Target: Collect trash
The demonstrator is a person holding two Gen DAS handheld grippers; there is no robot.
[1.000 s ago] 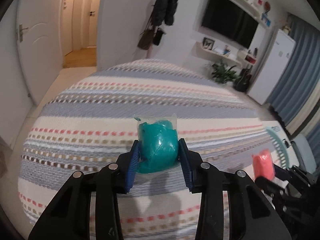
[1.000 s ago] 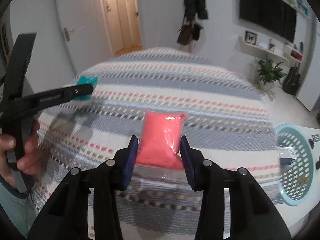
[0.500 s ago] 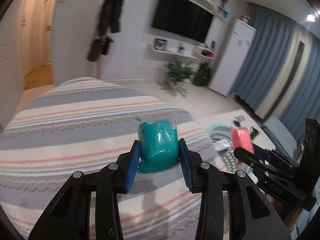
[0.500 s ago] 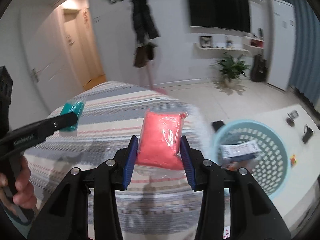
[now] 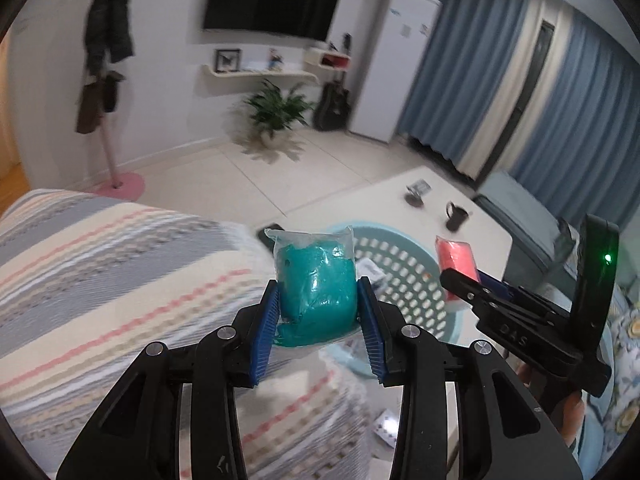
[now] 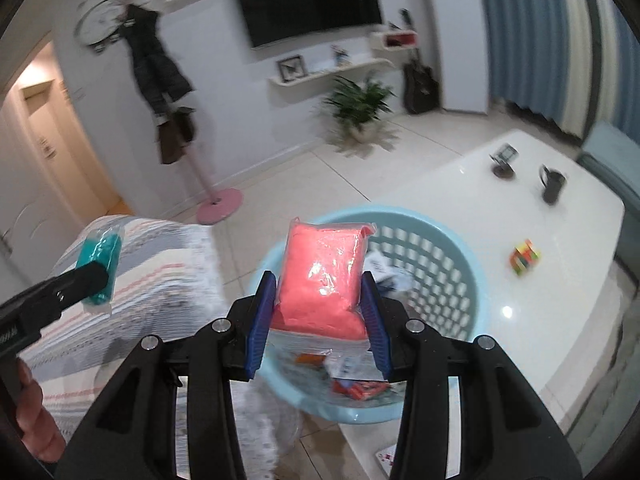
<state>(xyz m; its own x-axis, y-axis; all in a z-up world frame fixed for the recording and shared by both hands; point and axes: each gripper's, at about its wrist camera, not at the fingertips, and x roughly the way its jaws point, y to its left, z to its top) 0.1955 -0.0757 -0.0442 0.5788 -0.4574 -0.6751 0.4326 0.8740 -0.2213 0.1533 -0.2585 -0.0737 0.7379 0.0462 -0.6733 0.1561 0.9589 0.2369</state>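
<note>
My left gripper (image 5: 318,312) is shut on a teal packet (image 5: 316,284) in clear plastic, held over the edge of the striped bed (image 5: 100,272). My right gripper (image 6: 318,308) is shut on a pink packet (image 6: 324,276), hanging above the light blue basket (image 6: 452,280). The basket (image 5: 404,276) stands on the white table and holds several wrappers. In the left wrist view the right gripper (image 5: 460,276) shows at the right with the pink packet (image 5: 456,258). The right wrist view has the left gripper (image 6: 96,276) at its left with the teal packet (image 6: 100,260).
A white table (image 6: 540,280) carries a dark mug (image 6: 552,186), a small round object (image 6: 504,164) and a colourful cube (image 6: 525,256). A potted plant (image 6: 358,108), a coat stand (image 6: 218,204) and a guitar (image 6: 418,84) stand by the far wall. A dark phone (image 5: 272,234) lies beside the bed.
Both grippers have swung right from over the bed toward the basket, each still holding its packet. The basket and table have come into full view.
</note>
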